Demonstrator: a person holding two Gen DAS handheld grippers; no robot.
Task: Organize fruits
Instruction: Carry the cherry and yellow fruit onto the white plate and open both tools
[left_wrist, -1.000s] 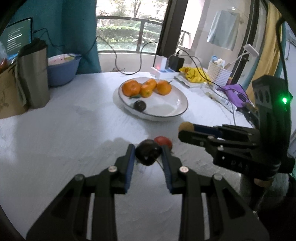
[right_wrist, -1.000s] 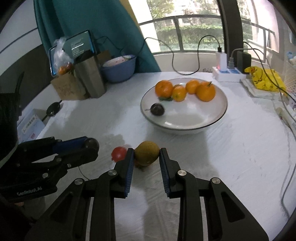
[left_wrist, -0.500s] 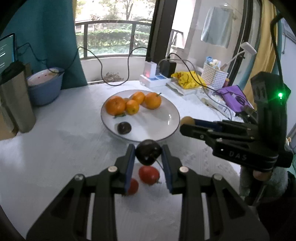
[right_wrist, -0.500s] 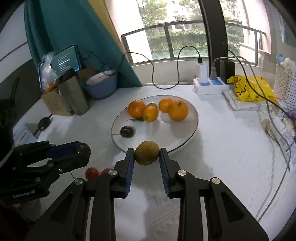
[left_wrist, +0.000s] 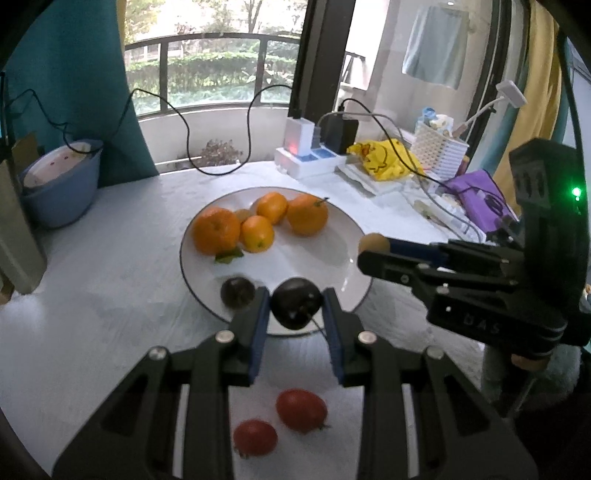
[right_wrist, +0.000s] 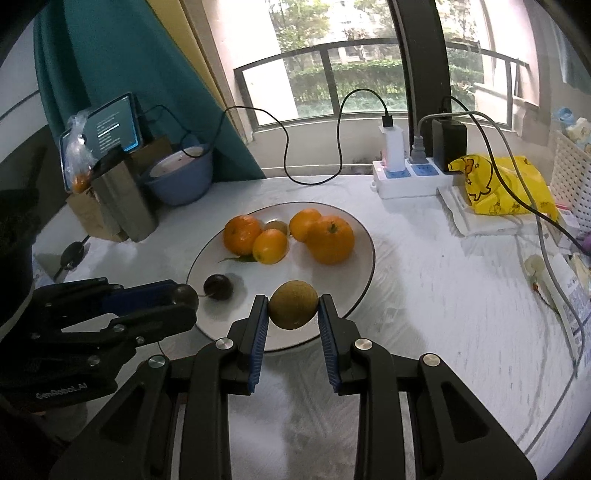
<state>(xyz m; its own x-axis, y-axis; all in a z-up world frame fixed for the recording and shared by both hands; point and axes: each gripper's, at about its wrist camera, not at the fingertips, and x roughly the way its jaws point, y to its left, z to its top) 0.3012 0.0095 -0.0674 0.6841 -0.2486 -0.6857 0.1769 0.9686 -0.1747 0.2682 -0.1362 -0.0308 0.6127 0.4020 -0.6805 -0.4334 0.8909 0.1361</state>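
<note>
Left wrist view: left gripper (left_wrist: 295, 308) is clenching a dark round plum (left_wrist: 295, 308) at the white round plate's (left_wrist: 347, 236) 6 o'clock rim; right gripper (right_wrist: 293, 309) is grasping a brownish-green kiwi (right_wrist: 293, 304).

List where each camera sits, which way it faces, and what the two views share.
Left wrist: sits on the left tool, facing the window over the plate; its fingers clamp a dark fruit, and the right tool shows at right.
Right wrist: sits on the right tool, facing the same window; it clamps a brownish-green fruit, and the left tool shows at left.
Shared: plate, oranges, power strip, blue bowl.
</note>
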